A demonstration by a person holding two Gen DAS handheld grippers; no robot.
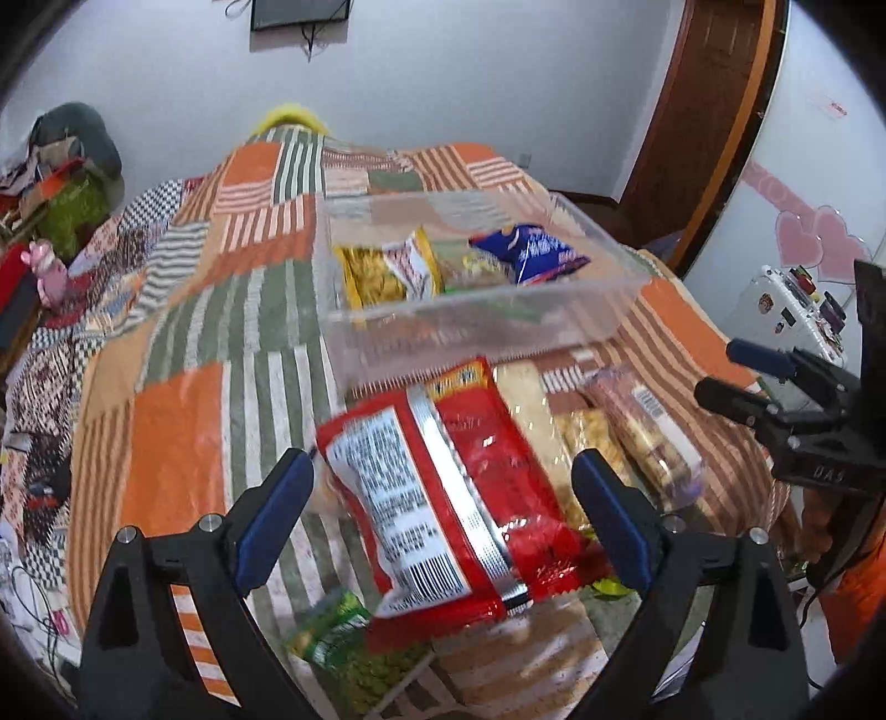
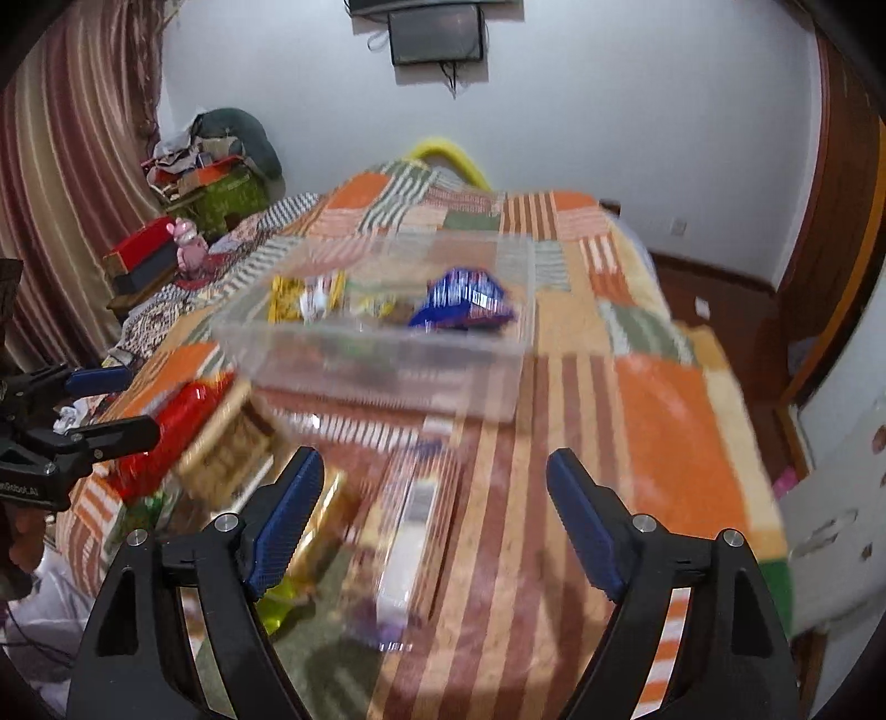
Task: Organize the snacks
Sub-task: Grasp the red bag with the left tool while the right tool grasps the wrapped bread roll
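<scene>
left gripper (image 1: 443, 498): jaws wide, empty | red packet (image 1: 443, 498) between fingers, long axis running away | right gripper (image 2: 434, 515): parted, empty, over clear-wrapped bar (image 2: 412, 531)

Soft indoor light, motion blur, fisheye-warped edges

A home bedroom. A bed (image 2: 637, 399) under a patchwork quilt of orange, green and striped squares fills the middle of both views. Behind it are a plain white wall, a small wall-mounted screen (image 2: 434, 33) at the top, striped curtains (image 2: 72, 183) at upper left, a dark wooden door (image 1: 714, 94) at upper right, and piled clothes and boxes (image 2: 216, 160) beside the bed.
</scene>
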